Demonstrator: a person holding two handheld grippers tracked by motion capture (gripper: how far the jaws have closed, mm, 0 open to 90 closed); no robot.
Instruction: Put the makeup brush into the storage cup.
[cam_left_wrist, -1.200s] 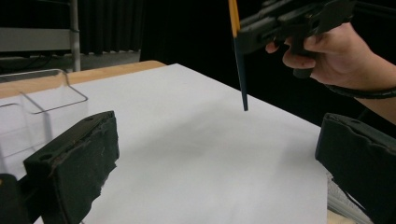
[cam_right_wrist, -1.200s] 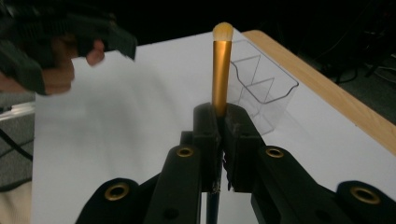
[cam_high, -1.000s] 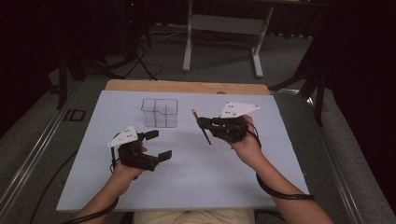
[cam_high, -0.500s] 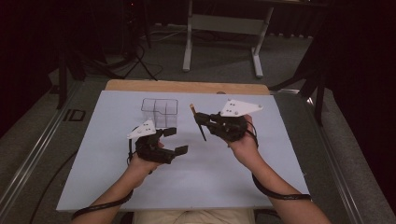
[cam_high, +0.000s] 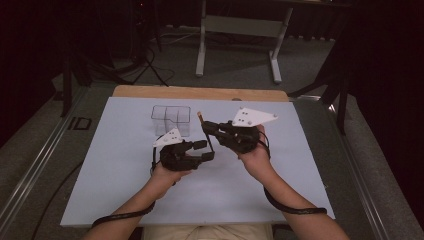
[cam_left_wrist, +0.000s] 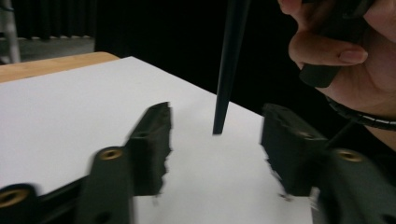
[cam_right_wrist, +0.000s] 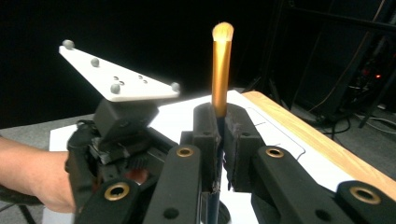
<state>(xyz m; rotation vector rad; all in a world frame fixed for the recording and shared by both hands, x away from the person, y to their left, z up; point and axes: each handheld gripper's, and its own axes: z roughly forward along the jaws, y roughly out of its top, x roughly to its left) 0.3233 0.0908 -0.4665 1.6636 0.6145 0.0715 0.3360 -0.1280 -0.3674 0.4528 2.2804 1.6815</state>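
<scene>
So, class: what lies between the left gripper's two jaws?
In the left gripper view, the brush's dark handle tip hangs in that gap, touching neither jaw, with white table behind. The jaws have just been closing.

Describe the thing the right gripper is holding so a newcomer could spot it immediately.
Start at the white sheet covering the table, then find the right gripper near its middle. Clamped there is a makeup brush: thin black handle, gold ferrule, pale bristle tip, unlike the clear box behind it.
</scene>
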